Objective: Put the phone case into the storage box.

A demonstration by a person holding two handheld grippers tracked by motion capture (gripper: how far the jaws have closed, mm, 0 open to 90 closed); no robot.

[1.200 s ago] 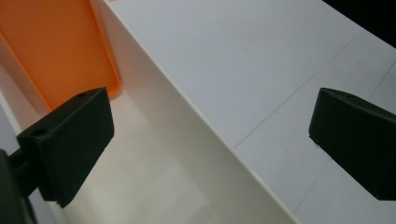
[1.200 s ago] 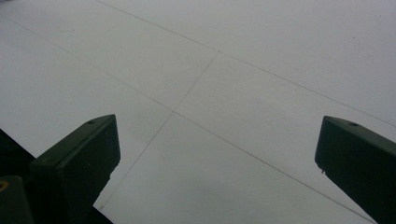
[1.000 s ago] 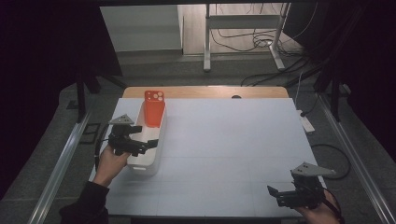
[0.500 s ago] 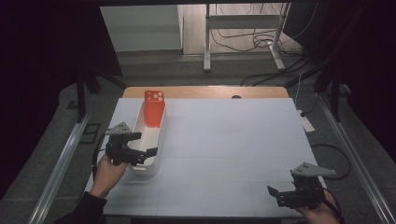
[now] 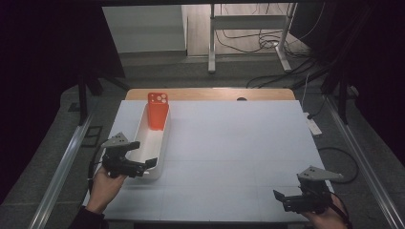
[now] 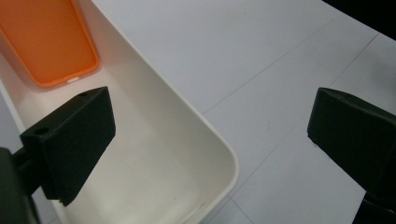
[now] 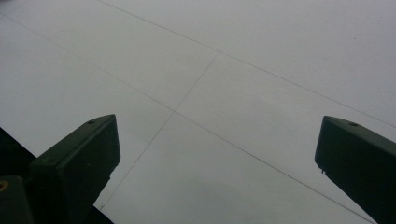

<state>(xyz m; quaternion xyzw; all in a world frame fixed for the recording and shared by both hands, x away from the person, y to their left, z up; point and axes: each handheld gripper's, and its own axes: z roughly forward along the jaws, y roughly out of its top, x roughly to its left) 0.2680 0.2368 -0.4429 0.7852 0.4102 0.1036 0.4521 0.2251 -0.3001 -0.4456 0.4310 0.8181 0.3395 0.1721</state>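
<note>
High view: my left gripper (image 5: 143,168) has drawn back along the white bin (image 5: 165,138), jaws spread and empty; orange phone case (image 5: 158,110) leans at its far end, so placing looks done.

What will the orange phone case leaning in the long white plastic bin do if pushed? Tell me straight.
The orange phone case probably tips easily: it stands nearly upright, propped at the far end of the long white plastic bin. It looks thin and hollow, so likely light and somewhat bendy. The bin's smooth floor may let its bottom edge slide out.
</note>
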